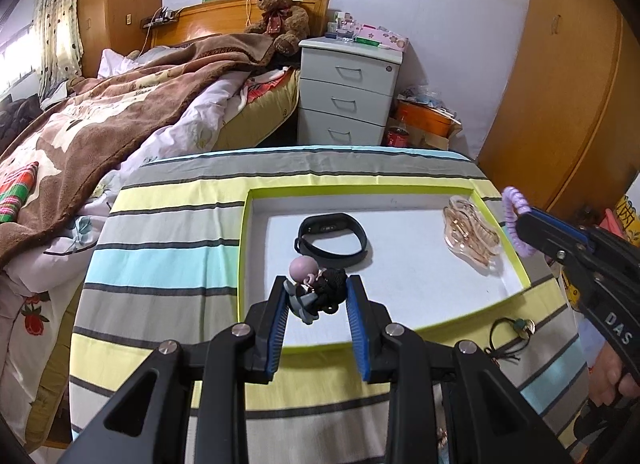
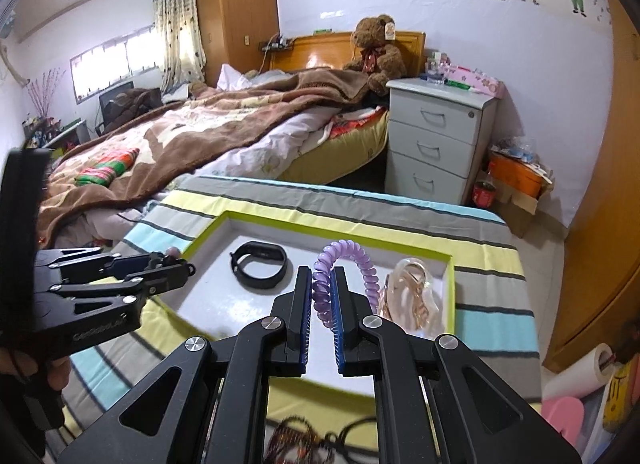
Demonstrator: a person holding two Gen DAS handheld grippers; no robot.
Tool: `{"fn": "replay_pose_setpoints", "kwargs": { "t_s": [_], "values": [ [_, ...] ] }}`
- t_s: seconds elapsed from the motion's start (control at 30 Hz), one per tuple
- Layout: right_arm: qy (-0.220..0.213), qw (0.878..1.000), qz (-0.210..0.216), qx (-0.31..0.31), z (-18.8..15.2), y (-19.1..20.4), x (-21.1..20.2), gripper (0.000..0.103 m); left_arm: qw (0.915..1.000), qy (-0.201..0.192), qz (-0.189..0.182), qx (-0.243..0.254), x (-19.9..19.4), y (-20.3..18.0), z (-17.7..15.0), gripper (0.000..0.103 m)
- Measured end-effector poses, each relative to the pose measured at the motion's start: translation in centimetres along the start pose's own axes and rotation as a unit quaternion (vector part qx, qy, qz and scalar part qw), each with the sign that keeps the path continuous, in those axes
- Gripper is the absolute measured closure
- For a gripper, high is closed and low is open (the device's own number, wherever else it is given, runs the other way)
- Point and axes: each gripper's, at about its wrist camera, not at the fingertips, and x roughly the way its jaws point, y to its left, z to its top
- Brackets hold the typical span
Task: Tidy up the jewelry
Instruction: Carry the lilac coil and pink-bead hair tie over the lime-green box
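Observation:
A white tray with a lime rim sits on a striped cloth. In it lie a black wristband and a clear rose-gold hair claw. My left gripper is shut on a black hair tie with a pink bead and grey charm, held over the tray's near part. My right gripper is shut on a purple spiral hair tie, held above the tray's right side.
A black cord hair tie with a green bead lies on the cloth right of the tray. More hair ties lie at the cloth's near edge. A bed, white nightstand and wooden wardrobe stand beyond.

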Motion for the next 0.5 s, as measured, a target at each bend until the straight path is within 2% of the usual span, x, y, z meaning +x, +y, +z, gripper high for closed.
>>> {"fn": "replay_pose_setpoints", "kwargs": {
  "t_s": [0.5],
  "values": [
    [0.064,0.998,-0.009,-0.026,1.2,0.2,7.3,0.093,0.9993,0.03,0.008,-0.022,4.2,1.5,0.3,0.073]
  ]
}}
